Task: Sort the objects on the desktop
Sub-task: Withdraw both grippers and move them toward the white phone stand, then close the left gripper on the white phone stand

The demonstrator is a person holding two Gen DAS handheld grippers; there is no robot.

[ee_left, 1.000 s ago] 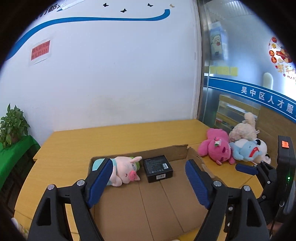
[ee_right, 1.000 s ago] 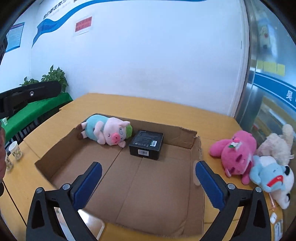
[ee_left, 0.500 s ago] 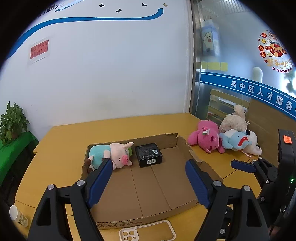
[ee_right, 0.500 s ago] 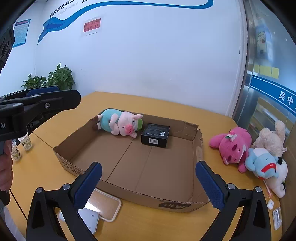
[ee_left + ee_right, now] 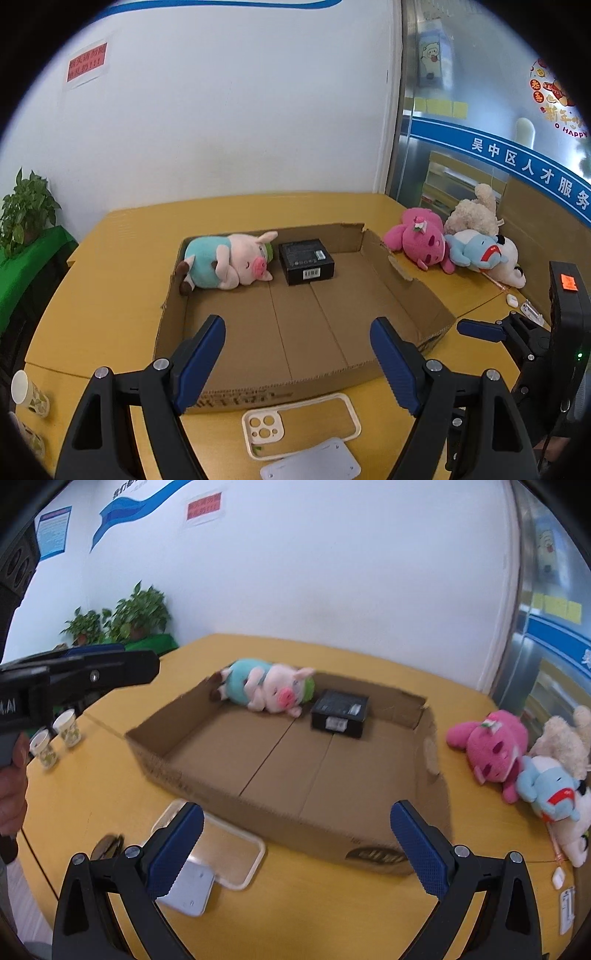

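Brown cardboard box holds a pig toy beside a black box; left gripper and right gripper both gape wide, holding nothing

Both fisheye cameras look forward and downward over their own gripper fingers, from near the table's front edge. They share the cardboard box, seen slightly further right in the right view.

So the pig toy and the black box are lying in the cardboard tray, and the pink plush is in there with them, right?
Not quite. The pig toy and the black box do lie in the cardboard tray, but the pink plush lies outside it, on the table beside its right wall. The left wrist view shows this.
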